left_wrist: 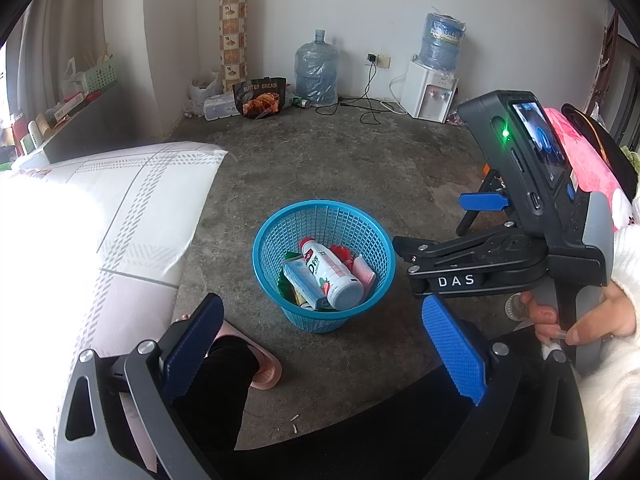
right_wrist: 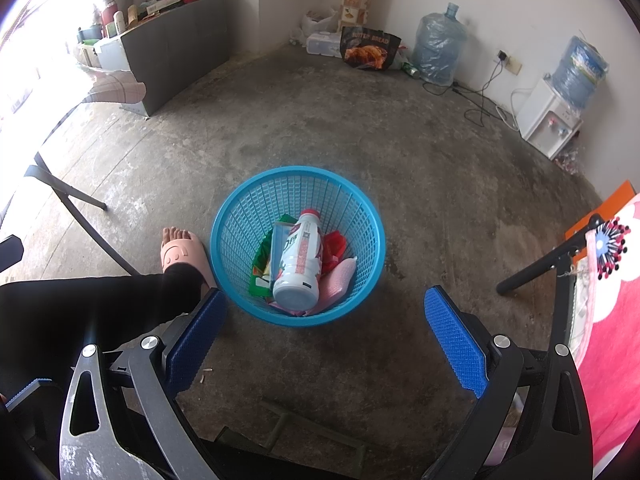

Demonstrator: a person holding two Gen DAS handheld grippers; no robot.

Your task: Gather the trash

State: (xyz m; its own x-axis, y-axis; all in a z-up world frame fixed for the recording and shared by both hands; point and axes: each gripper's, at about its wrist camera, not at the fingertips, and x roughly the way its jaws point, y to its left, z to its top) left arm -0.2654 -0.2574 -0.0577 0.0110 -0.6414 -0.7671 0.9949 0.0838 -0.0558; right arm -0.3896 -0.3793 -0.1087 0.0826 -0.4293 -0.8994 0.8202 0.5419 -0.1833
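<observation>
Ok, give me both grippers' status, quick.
Left gripper: jaws open, holding nothing.
Right gripper: jaws open, holding nothing, above the blue basket.

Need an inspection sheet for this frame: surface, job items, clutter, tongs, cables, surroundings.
Surface: bare grey concrete floor, stained, a few small scraps near the tongs.
Job's things: blue plastic mesh basket upright on the floor, holding a white plastic bottle with a red cap lying on wrappers and a carton.
Clutter: dark printed bread bag, white box and plastic bags along the far wall.
Tongs: left tongs open, empty; right tongs open, empty.
Cables: black and white cords trail from the wall socket across the floor.
Surroundings: white water dispenser, spare blue water jug, white checked cloth, person's pink slipper beside the basket.
</observation>
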